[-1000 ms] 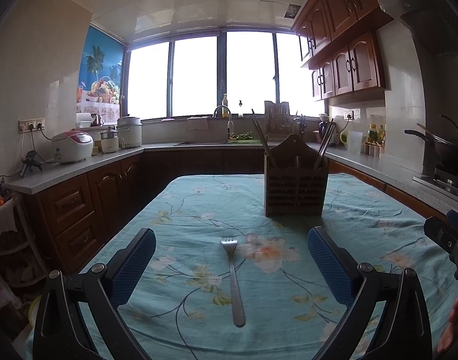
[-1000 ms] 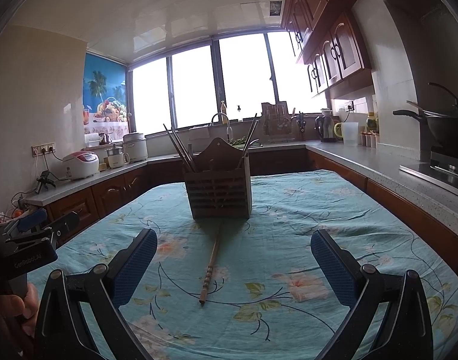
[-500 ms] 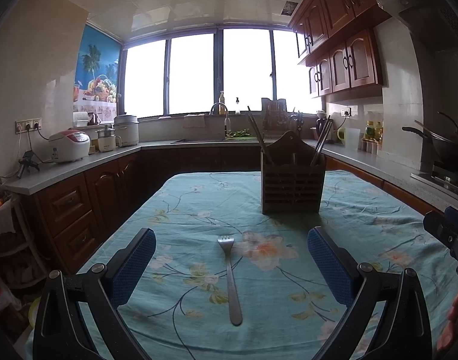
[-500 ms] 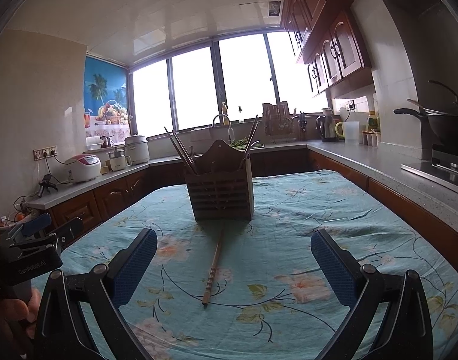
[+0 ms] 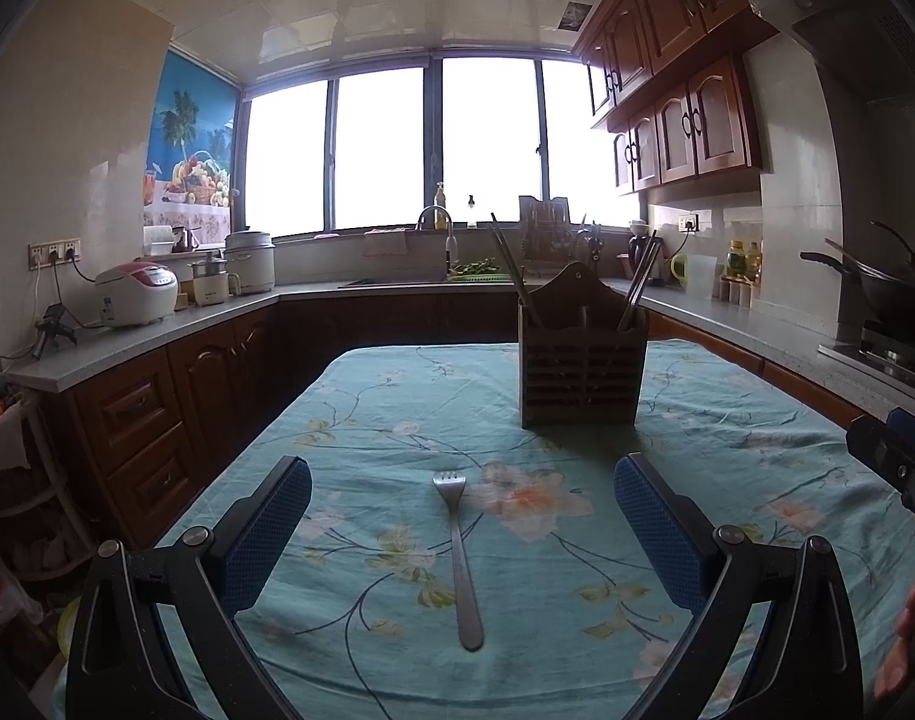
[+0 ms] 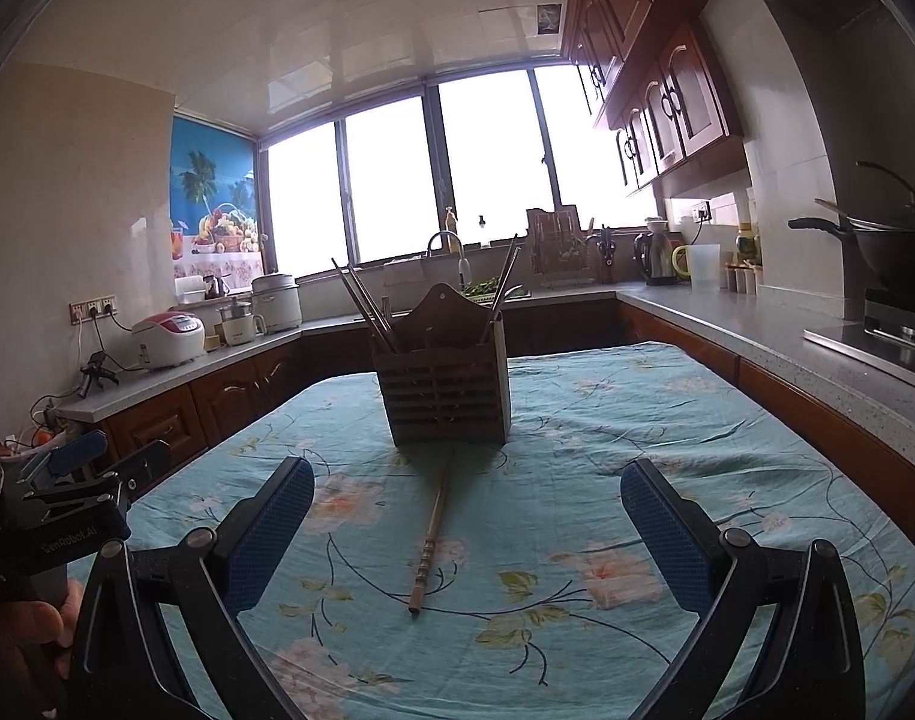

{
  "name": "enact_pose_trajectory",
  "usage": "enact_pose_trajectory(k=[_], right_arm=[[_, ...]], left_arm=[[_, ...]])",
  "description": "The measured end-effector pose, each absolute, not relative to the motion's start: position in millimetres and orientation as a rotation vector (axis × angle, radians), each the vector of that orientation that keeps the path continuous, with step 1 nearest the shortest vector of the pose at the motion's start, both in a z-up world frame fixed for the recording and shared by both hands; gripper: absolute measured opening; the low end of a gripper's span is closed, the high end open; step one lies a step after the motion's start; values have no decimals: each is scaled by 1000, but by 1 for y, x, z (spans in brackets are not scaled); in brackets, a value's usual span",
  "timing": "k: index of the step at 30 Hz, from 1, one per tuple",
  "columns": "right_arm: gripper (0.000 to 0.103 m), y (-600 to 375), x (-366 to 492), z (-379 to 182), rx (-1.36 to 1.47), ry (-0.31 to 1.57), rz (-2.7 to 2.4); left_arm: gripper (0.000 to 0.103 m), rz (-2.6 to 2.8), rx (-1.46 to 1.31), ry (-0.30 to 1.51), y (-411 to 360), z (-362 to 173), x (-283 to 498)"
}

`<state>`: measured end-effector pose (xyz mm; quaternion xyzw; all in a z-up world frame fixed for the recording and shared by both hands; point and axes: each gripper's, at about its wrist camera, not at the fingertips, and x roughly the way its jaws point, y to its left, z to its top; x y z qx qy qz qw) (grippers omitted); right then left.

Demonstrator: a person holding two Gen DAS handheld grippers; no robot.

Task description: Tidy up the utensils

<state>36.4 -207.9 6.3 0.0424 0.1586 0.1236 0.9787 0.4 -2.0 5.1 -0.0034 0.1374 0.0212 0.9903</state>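
Observation:
A metal fork (image 5: 459,558) lies on the floral tablecloth (image 5: 367,420), tines pointing away, between the open fingers of my left gripper (image 5: 462,531). A brown slatted utensil holder (image 5: 582,369) with chopsticks stands beyond it, also in the right wrist view (image 6: 447,387). A wooden chopstick (image 6: 428,540) lies on the cloth in front of the holder, between the open fingers of my right gripper (image 6: 466,528). Both grippers hover above the table and hold nothing.
Kitchen counters with wooden cabinets (image 5: 175,384) surround the table. A rice cooker (image 5: 136,293) and pots stand on the left counter, a wok (image 6: 889,252) on the stove at the right, a sink with faucet (image 5: 433,222) under the window.
Both views have shifted slightly; the fork and chopstick sit a touch lower and closer between the fingers. Nothing was grasped.

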Motion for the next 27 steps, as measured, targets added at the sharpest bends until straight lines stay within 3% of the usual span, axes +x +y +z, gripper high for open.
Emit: enact_pose_trajectory(k=[27], right_arm=[[103,-205,37,7,91,327,255]], left_arm=[[102,31,-11,292,-9,6,1]])
